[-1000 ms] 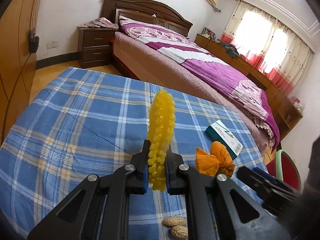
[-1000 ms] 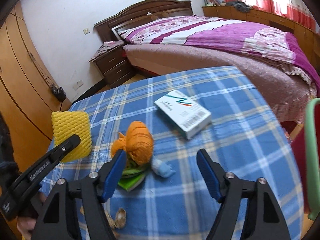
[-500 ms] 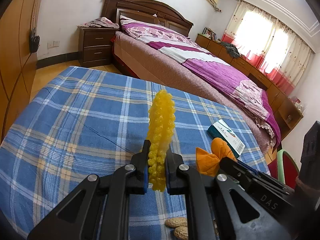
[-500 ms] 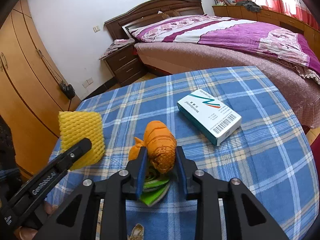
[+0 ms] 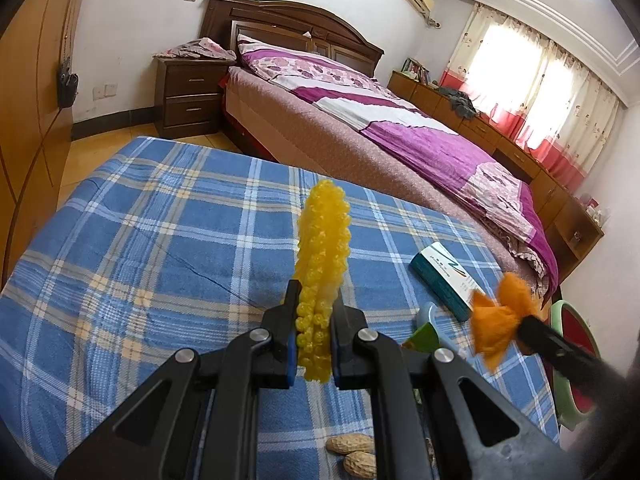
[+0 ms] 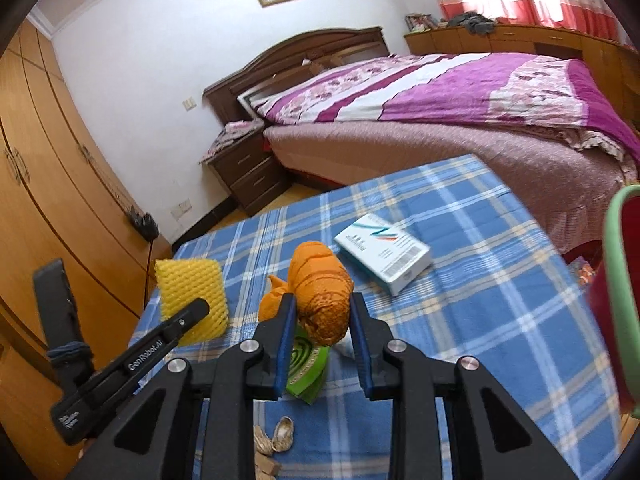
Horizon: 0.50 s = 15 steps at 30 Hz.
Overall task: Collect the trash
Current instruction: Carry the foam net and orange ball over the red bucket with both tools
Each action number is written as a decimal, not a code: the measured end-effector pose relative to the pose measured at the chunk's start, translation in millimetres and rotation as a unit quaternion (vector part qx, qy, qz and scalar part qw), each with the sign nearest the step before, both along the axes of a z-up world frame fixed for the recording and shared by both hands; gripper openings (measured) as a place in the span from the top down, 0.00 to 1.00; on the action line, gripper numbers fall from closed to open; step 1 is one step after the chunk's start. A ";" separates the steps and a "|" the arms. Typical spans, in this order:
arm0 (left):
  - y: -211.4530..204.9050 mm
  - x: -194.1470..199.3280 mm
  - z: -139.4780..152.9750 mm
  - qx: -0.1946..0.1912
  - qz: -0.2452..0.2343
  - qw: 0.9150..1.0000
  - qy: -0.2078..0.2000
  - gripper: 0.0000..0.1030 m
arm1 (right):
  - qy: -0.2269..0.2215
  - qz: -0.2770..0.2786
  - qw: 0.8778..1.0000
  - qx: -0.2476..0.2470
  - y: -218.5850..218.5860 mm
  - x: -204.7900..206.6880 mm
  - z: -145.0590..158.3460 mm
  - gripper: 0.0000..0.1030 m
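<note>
Left gripper clenched on a yellow foam net sleeve, held edge-on and upright above the blue plaid tablecloth; the sleeve's lower end is pinched between the pads, its flat face seen only from the right wrist view; the left tool's finger crosses in front of it there.

Right gripper grasping an orange crumpled wrapper; both jaws press its sides; a twisted tail of it sticks out left of the left jaw; from the left wrist view the wrapper is blurred and sits at the tip of a dark finger, lifted clear of the cloth.

Beneath the wrapper, a green packet lies on the cloth, mostly hidden by the jaws; print unreadable; only a corner shows in the other view.

White-and-teal box flat on the cloth beyond the right gripper, apart from it; lettering too small to read.

Peanut shells near the table's front edge, partly cut off behind the left tool; broken shells under the right tool.

Green-rimmed red bin at right edge, cropped.
</note>
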<state>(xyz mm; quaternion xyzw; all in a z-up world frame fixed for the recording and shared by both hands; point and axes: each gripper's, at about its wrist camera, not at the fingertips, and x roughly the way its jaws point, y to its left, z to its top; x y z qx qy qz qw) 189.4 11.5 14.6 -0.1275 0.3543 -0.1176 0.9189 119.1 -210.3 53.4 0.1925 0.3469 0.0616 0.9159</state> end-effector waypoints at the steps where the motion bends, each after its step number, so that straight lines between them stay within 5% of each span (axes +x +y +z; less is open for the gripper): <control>1: -1.1 -0.5 0.2 0.001 -0.001 1.000 -0.001 0.89 | -0.004 -0.006 1.000 0.000 -4.2 -4.3 3.6 0.72; 15: -9.0 -5.3 2.5 0.007 -0.011 1.000 -0.013 0.89 | -0.048 -0.085 0.995 -0.012 -59.9 -61.9 41.4 0.72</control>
